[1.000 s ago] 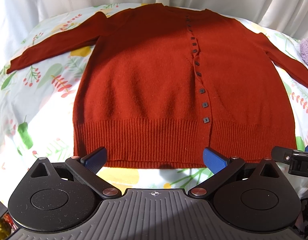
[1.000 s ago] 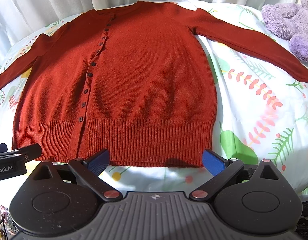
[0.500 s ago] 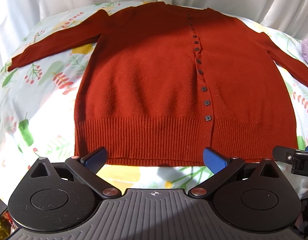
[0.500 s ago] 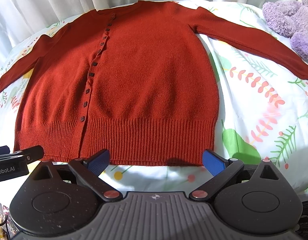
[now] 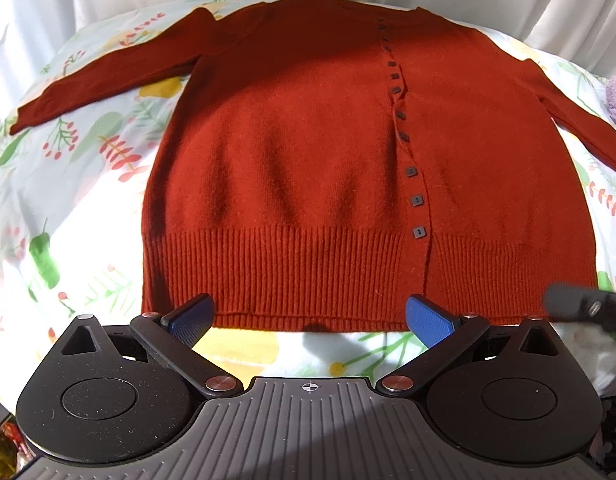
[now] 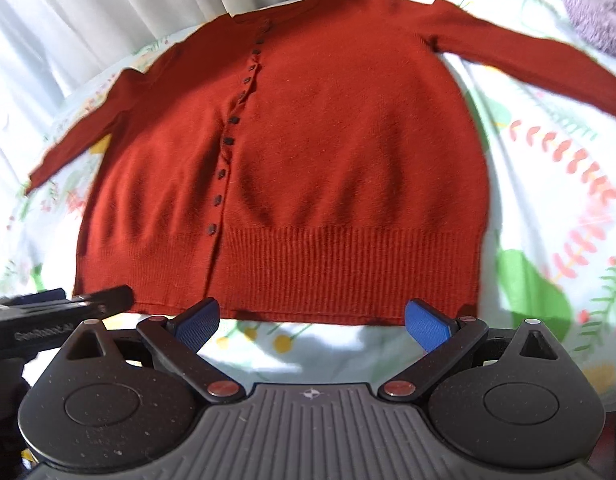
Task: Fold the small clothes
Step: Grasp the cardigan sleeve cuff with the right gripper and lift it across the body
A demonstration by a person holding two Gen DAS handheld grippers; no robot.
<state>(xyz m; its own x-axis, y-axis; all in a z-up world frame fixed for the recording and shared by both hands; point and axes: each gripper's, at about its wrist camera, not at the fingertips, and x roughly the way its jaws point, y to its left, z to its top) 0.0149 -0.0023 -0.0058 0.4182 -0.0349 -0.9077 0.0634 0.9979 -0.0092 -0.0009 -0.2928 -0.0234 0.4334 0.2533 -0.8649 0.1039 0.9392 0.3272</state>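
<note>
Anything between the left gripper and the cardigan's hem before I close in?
Nothing: only bare floral sheet separates the open left gripper from the cardigan hem, seen in the left wrist view.

Left tongs (image 5: 310,316): black ribbed housing showing a small crosshair mark at centre, two round black discs flanking it, black link arms carrying copper-coloured pivot screws, blue textured pads (image 5: 428,320) at the tips. Right tongs (image 6: 312,316): same build, dust specks showing on the discs. Its neighbour's black body, bearing blurred white lettering, is showing left of the crosshair mark.
</note>
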